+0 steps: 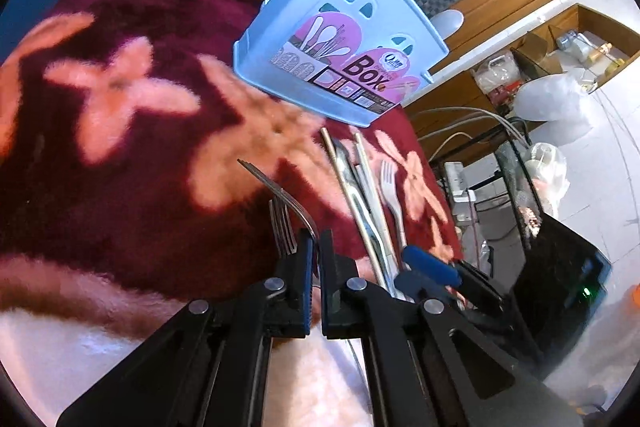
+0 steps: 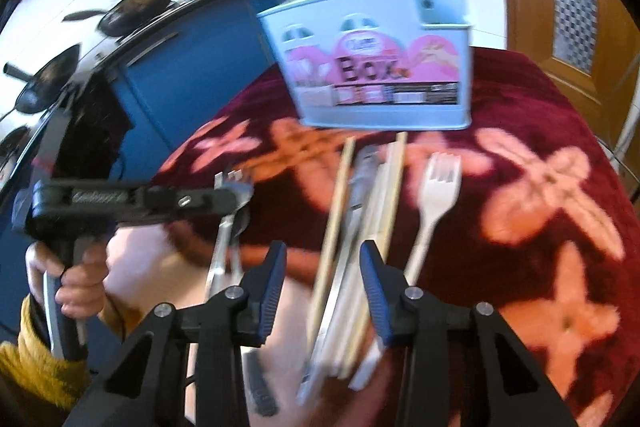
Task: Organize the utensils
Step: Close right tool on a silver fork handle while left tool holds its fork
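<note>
My left gripper pinches a metal fork at lower centre for the blue box above; my right gripper, partly open, straddles the chopsticks for lifting.

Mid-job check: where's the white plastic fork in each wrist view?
Left wrist: white fork lies right of centre, right of the chopsticks, tines toward the box.
Right wrist: white fork lies right of centre, beyond the right tongs' right finger.
Shared landmark: blue box behind the utensils.
</note>
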Motion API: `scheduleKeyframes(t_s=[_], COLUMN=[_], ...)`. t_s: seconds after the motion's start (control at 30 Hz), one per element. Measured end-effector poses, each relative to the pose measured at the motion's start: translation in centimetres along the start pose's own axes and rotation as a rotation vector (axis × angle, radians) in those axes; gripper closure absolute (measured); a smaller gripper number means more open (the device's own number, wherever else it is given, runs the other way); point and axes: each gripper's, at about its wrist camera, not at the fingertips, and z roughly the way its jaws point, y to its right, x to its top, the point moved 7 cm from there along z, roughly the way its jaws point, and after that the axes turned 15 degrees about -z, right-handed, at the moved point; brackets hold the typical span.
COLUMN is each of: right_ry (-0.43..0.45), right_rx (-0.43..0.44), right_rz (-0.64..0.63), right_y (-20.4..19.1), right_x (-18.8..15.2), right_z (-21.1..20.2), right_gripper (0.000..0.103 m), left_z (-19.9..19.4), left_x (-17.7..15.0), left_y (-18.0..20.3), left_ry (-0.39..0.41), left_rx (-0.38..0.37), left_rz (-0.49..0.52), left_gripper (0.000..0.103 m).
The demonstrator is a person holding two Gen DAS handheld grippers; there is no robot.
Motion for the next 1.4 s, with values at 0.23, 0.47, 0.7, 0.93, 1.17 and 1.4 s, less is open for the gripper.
scheduleKeyframes(t_s=[0.23, 0.47, 0.7, 0.93, 1.17, 1.4], right_ry=[-0.047, -0.051, -0.045, 0.0, 0.008, 0.019], right_rx=[0.021, 0.06, 0.049, -0.013, -0.073, -0.058], right_rz=[-0.083, -0.09, -0.098, -0.131, -0.192, -0.161], right_y=[-2.8, -3.6, -4.1, -4.6, -4.4, -4.0], right_x=[-1.0, -1.3, -1.7, -1.2, -1.2, -1.1], right_z=[0.7, 0.8, 1.5, 1.9, 0.8, 0.6], right_gripper=[0.071, 0.072, 0.09, 0.092, 0.094, 0.093], left_z=[-0.2, -0.7, -1.3, -2.3, -2.7, -2.7], left_x=[0.1, 0.0, 0.0, 0.6, 1.0, 0.8], left_y=[-0.1, 0.1, 0.5, 0.2, 1.1, 1.8], left_ry=[0.001, 0.016, 0.042, 0.07, -0.024, -0.019], left_rx=[-0.04, -0.065, -0.06, -0.066, -0.238, -0.221], left_rz=[-0.013, -0.002, 0.022, 0.013, -0.074, -0.071], left_gripper=[0.103, 0.103, 0.103, 0.102, 0.103, 0.102])
